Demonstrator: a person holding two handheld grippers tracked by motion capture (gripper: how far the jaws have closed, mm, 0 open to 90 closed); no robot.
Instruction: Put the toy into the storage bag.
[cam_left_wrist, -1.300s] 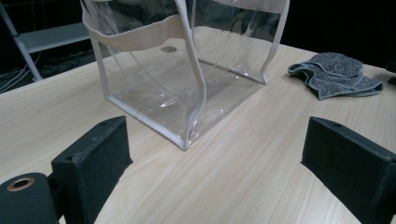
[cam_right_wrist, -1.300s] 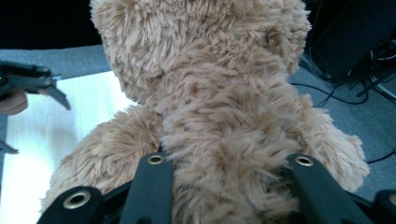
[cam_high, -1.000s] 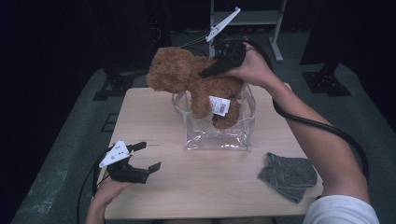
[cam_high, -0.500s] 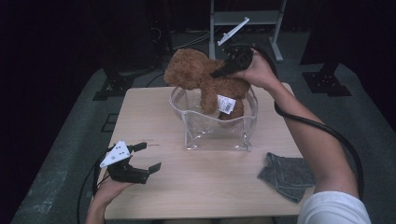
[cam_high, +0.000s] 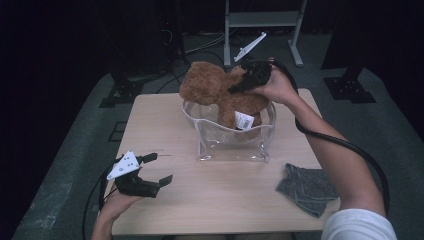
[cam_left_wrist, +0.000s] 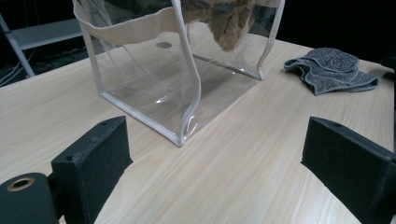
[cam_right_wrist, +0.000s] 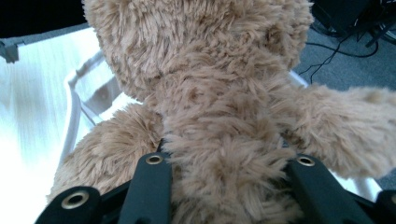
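Right hand-held gripper (cam_high: 239, 86): jaws closed on the bear (cam_high: 220, 95), one at each side of its plush body (the right gripper view showed fur bulging between them). Held over the far side of the desk (cam_high: 220, 200), with a black cable trailing from it along the forearm.

Bear: brown plush, gripped at mid-body, lower half inside the bag (cam_high: 230, 137), head and one arm above the rim. A white tag (cam_high: 243, 120) hung at its front. In the left gripper view one furry limb (cam_left_wrist: 229, 28) hung inside the bag, clear of the bottom.

Bag: clear plastic with pale trim and a webbing handle (cam_left_wrist: 135, 29), standing upright and open-mouthed at the middle of the desk, toward its far edge.

Left hand-held gripper (cam_high: 152, 170): jaws wide apart, nothing between them (bare desk showed between them in its own view). Held low at the near left of the desk, well apart from the bag, pointing toward it. A grey three-cornered plate (cam_high: 124, 165) sat on top.

Cloth (cam_high: 306, 189): grey, crumpled, lying flat at the near right of the desk, near the bag but not touching it.

Desk: pale wood grain, rectangular. Beyond it, a dark floor with black stand feet (cam_high: 122, 92) and a pale metal frame (cam_high: 262, 22).
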